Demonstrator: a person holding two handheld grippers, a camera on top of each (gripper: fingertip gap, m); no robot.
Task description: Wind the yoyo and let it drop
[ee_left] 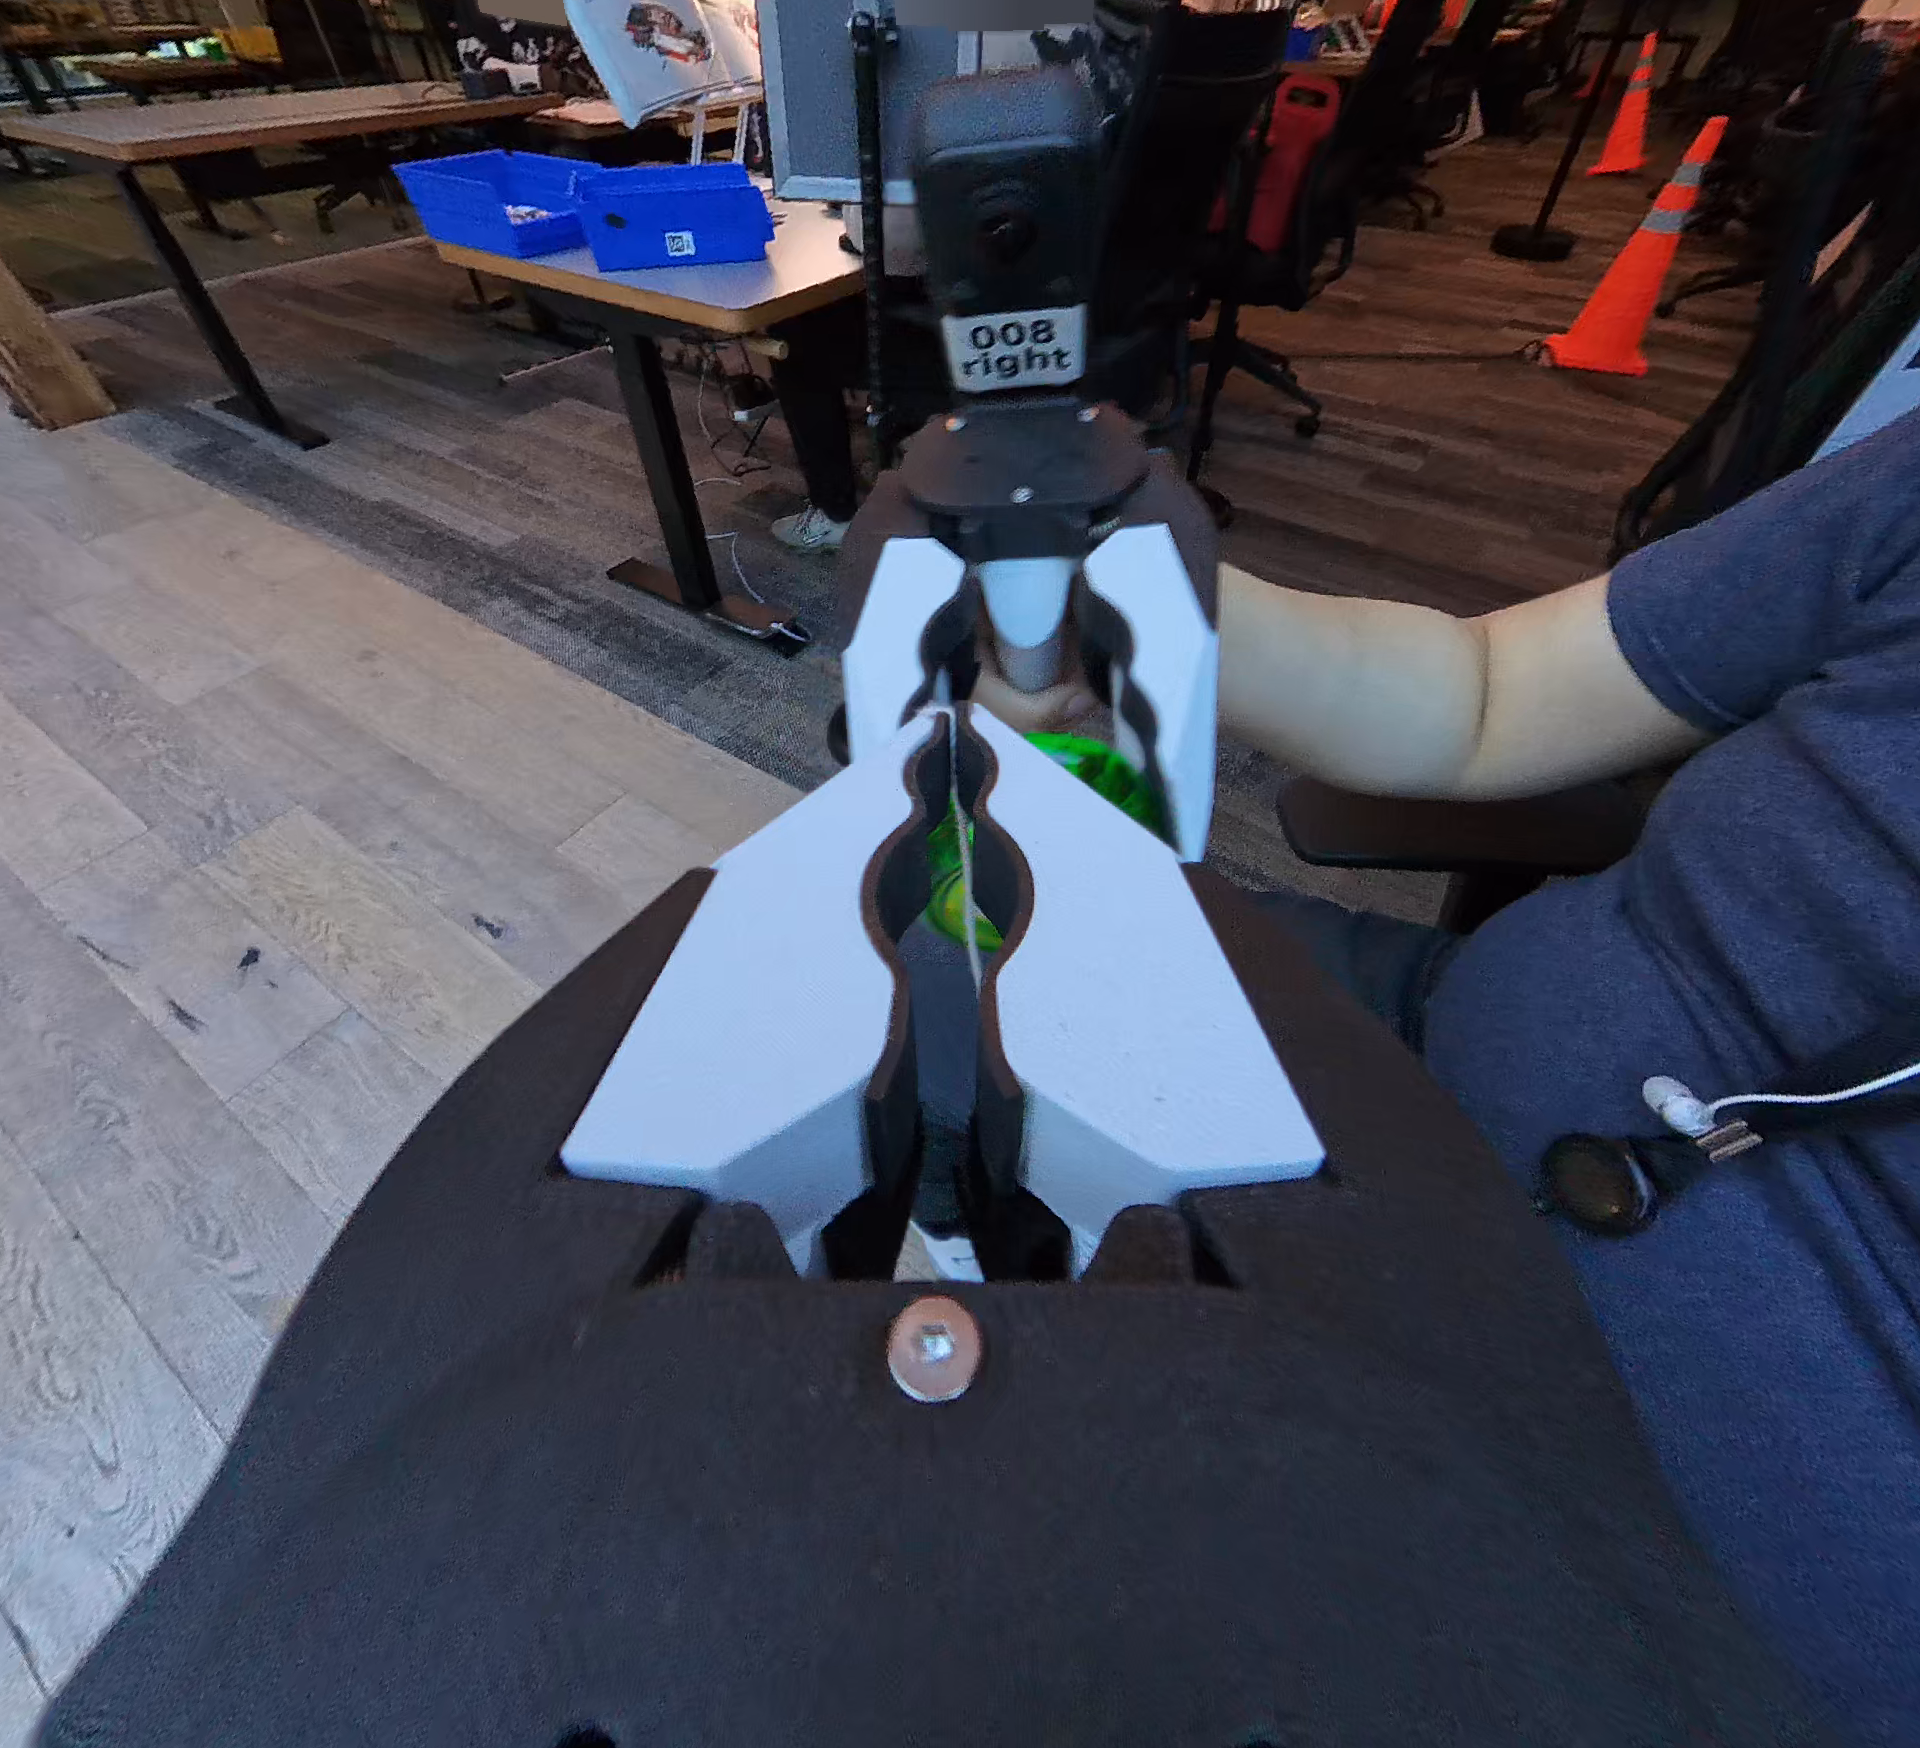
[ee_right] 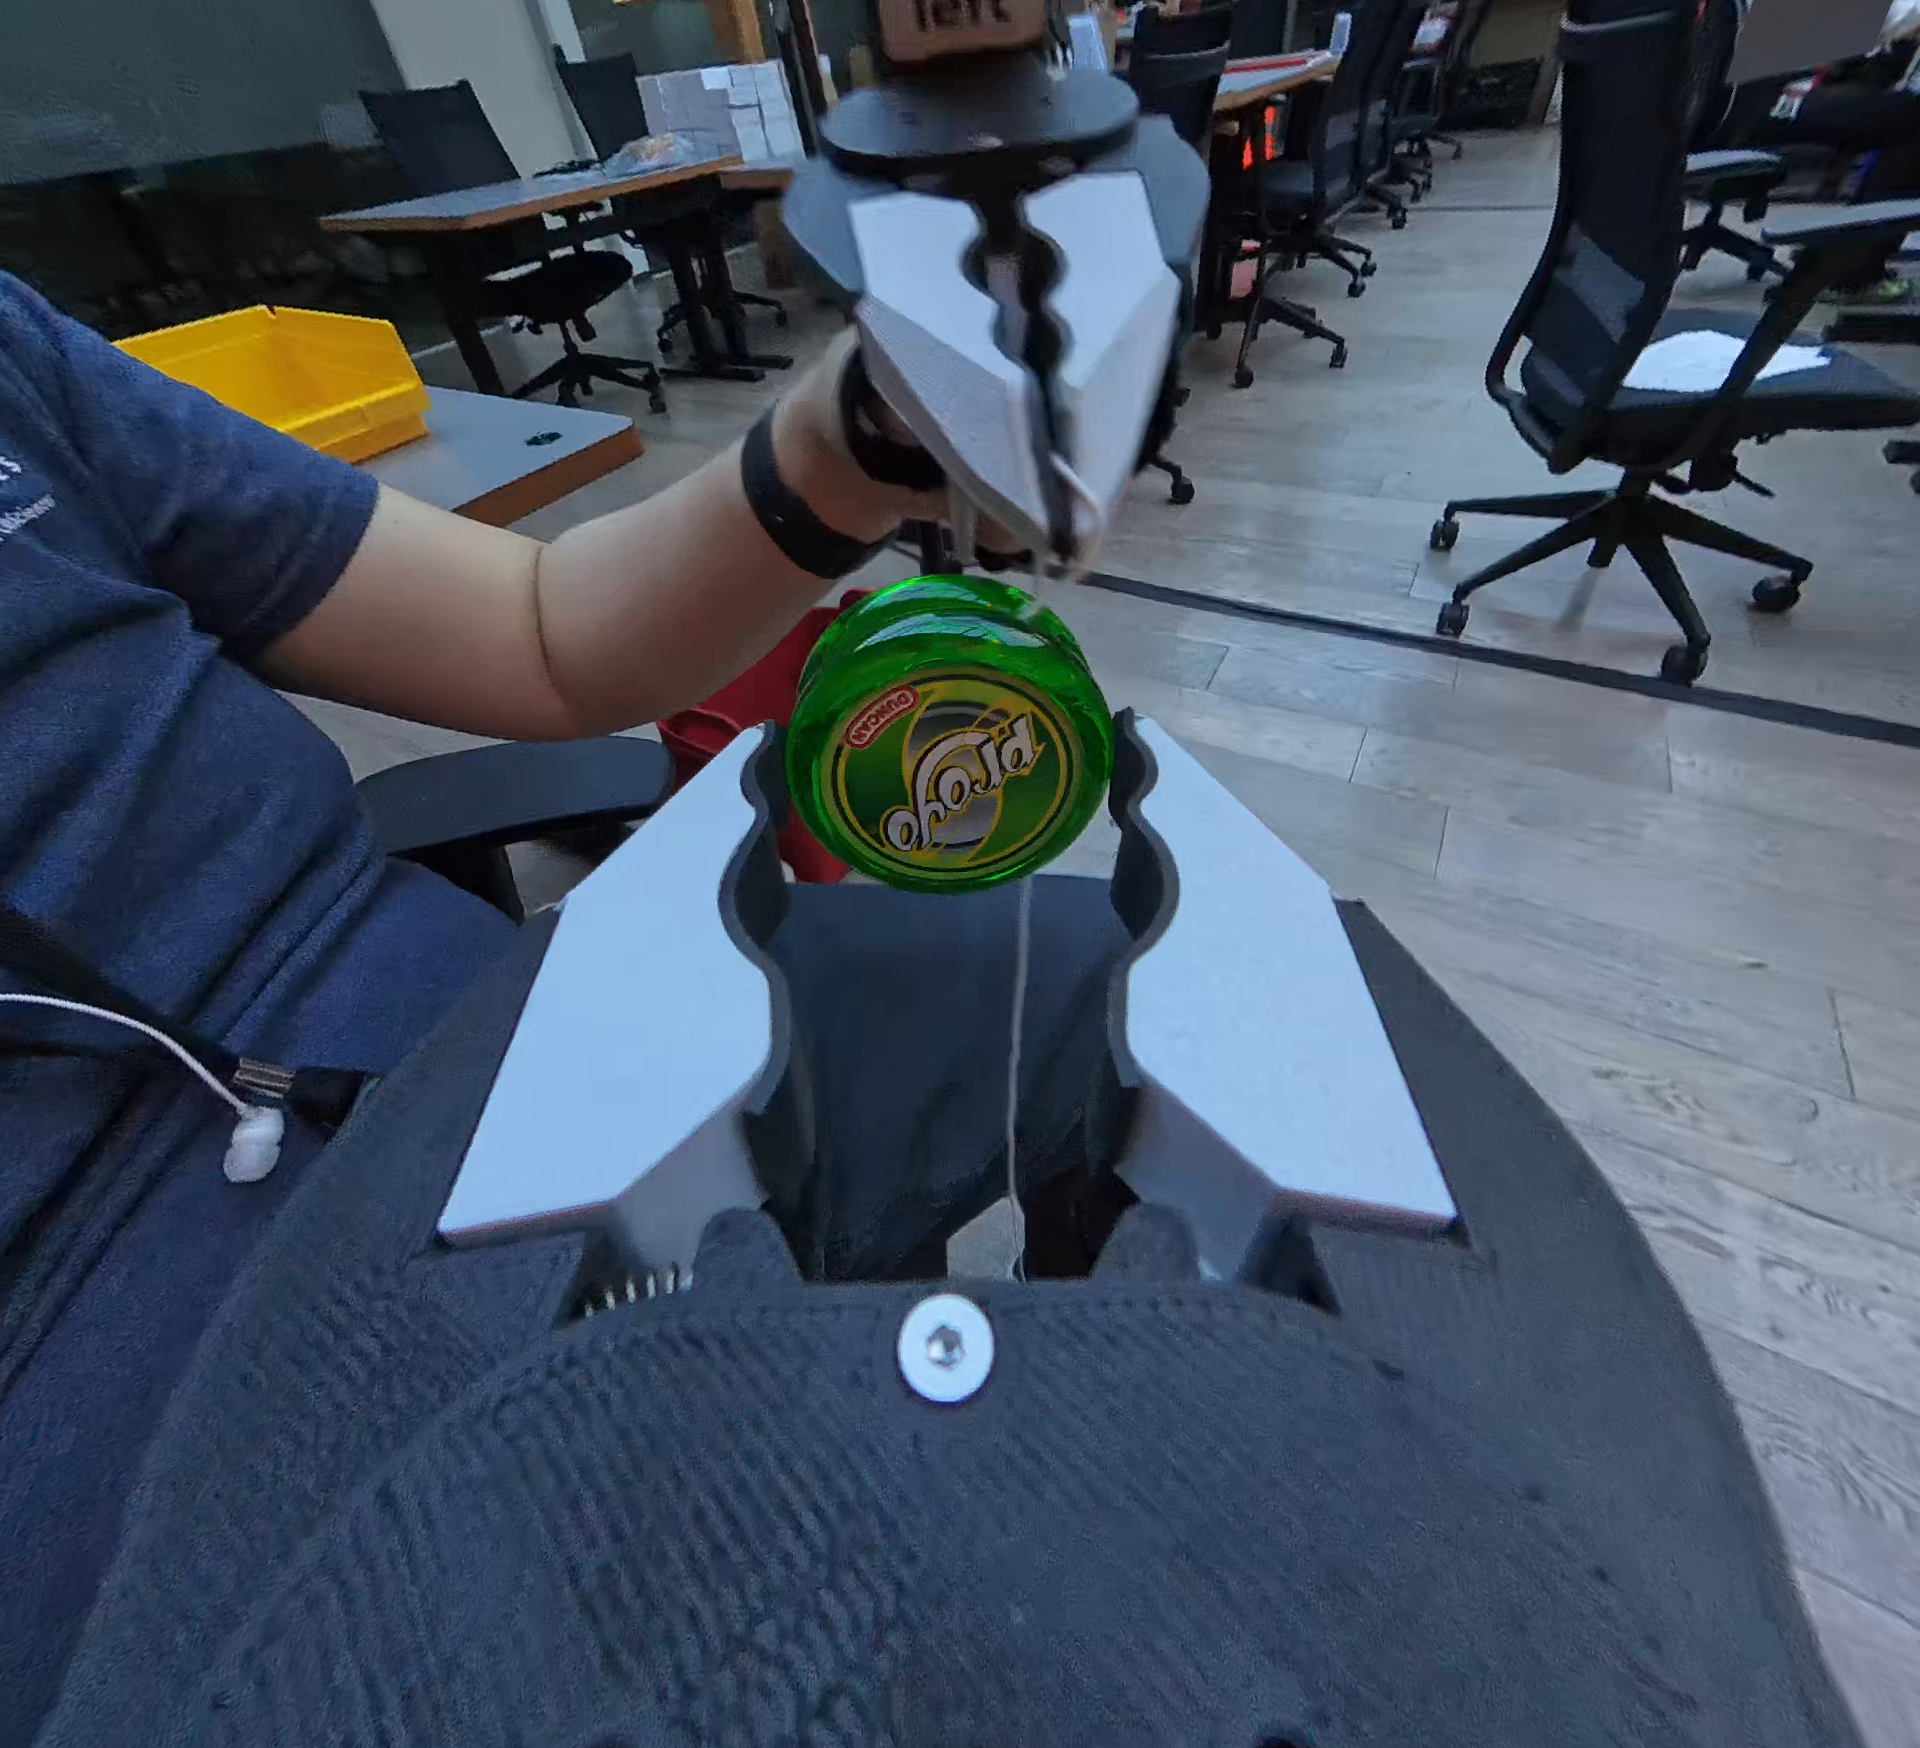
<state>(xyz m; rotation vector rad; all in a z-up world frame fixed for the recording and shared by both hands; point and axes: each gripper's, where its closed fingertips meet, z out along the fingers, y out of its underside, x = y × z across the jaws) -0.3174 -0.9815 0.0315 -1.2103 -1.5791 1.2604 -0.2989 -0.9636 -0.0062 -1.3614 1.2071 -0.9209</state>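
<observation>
Your left tongs (ee_left: 951, 732) are pinched tight on the white string (ee_left: 961, 857), tips just above the green yoyo (ee_right: 948, 734). Right tongs (ee_right: 943, 742) sit wide w/ the yoyo between the fingertips, gaps both sides. String (ee_right: 1018, 1075) hangs below the yoyo.

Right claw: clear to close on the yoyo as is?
Probably yes. The right claw is open with the green yoyo between its fingertips; the left claw pinches only the string above.

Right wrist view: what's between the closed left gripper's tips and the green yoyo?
Only a short stretch of white string, running from the left gripper down to the translucent green plastic yoyo; right wrist view shows it.
</observation>
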